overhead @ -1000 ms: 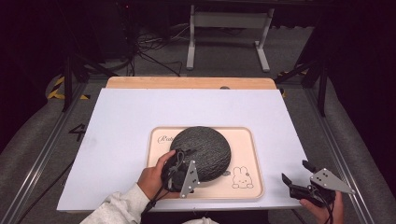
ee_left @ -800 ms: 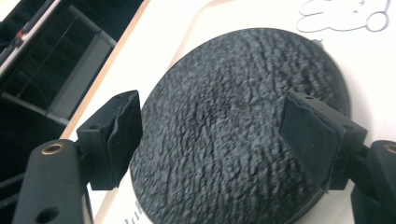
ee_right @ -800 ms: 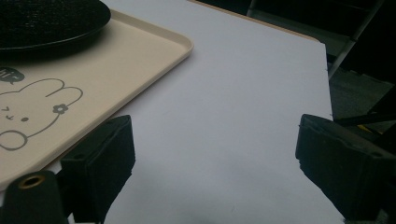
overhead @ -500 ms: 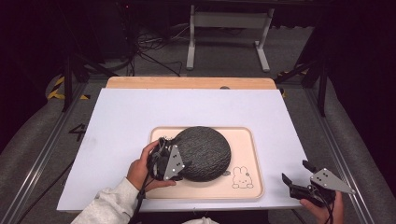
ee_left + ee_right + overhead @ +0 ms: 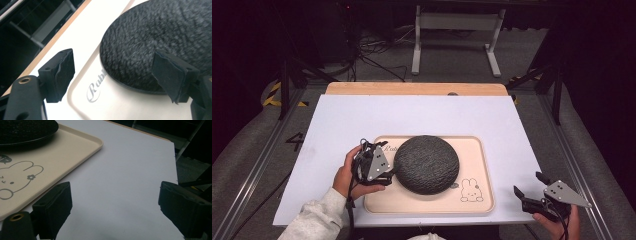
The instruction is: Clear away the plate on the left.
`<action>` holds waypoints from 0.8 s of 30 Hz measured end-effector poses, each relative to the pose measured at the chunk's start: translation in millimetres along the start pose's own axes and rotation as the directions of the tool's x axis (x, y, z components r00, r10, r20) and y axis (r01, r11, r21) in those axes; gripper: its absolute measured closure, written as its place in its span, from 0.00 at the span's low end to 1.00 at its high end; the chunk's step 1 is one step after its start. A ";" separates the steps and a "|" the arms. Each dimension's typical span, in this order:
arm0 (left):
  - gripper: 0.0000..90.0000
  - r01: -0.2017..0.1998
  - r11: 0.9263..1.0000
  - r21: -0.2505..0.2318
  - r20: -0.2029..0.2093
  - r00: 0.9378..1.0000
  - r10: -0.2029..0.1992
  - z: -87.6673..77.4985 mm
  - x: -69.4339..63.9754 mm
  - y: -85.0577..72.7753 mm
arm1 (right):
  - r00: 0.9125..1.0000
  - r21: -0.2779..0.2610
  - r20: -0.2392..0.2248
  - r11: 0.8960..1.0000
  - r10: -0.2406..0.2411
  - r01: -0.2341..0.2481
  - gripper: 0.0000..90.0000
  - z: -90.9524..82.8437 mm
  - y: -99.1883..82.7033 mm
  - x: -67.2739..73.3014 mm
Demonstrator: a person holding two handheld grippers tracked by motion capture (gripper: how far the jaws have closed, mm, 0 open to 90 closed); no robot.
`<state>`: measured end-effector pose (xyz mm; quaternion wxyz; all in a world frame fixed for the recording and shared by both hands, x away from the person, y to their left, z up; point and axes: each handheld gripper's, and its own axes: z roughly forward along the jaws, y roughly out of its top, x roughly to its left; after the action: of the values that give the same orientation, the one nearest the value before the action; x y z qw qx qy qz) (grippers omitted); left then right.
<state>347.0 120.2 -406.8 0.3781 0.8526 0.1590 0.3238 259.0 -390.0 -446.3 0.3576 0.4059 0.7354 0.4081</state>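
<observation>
Scene: we hold the left gripper [image 5: 388,170] spread wide, empty, beside the dark woven dome [image 5: 427,163] on the beige tray [image 5: 477,202].
Right gripper [image 5: 530,189]: released, idle at the table [image 5: 362,115] corner.
Risk: we judge a shallow bite could slip off the rim and shove the tray.

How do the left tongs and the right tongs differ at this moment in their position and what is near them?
The left tongs are over the left edge of the beige tray, beside the dark woven round mat; the right tongs are off the tray, near the white table's front right corner. One left pad is in front of the mat; the right tongs have only bare table between them. Both are open and hold nothing.
</observation>
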 end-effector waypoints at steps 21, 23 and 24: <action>0.20 0.115 0.991 0.067 -0.047 0.993 -0.112 -14.3 34.1 -46.0 | 1.000 0.002 0.002 1.000 -0.001 0.001 0.14 0.0 -0.1 0.1; 0.19 0.124 0.990 0.070 -0.048 0.992 -0.121 -16.4 36.6 -50.7 | 1.000 0.002 0.003 1.000 -0.001 0.001 0.14 0.0 -0.1 0.1; 0.19 0.130 0.989 0.074 -0.050 0.991 -0.127 -17.2 37.5 -53.1 | 1.000 0.002 0.003 1.000 -0.001 0.001 0.14 0.0 -0.1 0.1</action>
<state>361.8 184.1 -421.6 0.3614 0.8471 0.2343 0.3114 259.0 -390.0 -446.4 0.3585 0.4066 0.7354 0.4065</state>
